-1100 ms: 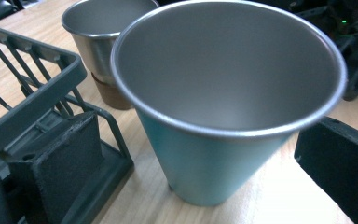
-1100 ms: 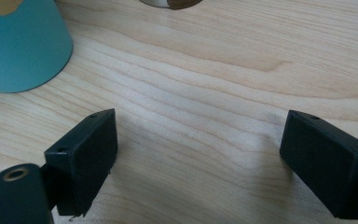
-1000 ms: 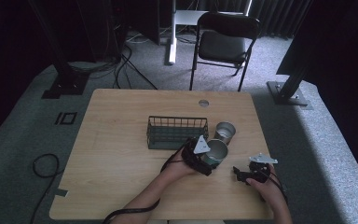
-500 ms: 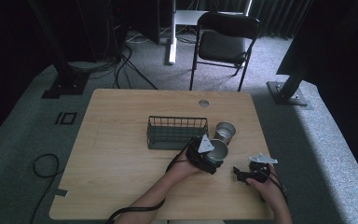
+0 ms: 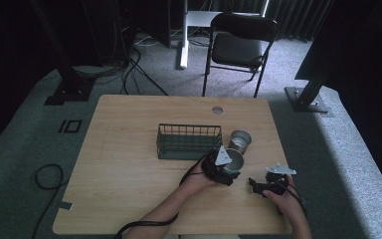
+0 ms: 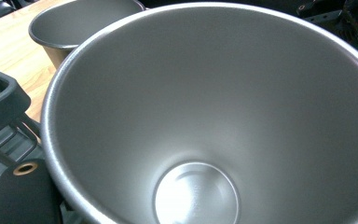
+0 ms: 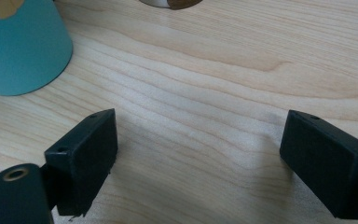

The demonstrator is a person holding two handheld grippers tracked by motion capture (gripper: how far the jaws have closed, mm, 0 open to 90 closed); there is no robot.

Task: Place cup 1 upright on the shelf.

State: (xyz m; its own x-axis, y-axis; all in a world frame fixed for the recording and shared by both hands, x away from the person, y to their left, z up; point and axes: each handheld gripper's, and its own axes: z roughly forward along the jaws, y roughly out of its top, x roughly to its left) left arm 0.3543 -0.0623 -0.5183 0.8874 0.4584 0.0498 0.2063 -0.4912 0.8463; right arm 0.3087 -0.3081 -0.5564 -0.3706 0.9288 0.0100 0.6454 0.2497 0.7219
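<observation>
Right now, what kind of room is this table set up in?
Probably a studio or lab set up for recording, not a home: a wooden table stands on grey carpet, dark curtains hang round it, black stands and loose cables sit nearby, and a folding chair stands behind.

We find no writing, label, brand, number or sign that can be read anywhere in these views. The inside of the metal cup (image 6: 214, 116) is plain and bare, and the faint ring marks on its bottom are too blurred to read. The teal cup (image 7: 21, 46) carries only a tan patch with no letters we can make out. The table (image 5: 129, 164) bears no print.
</observation>
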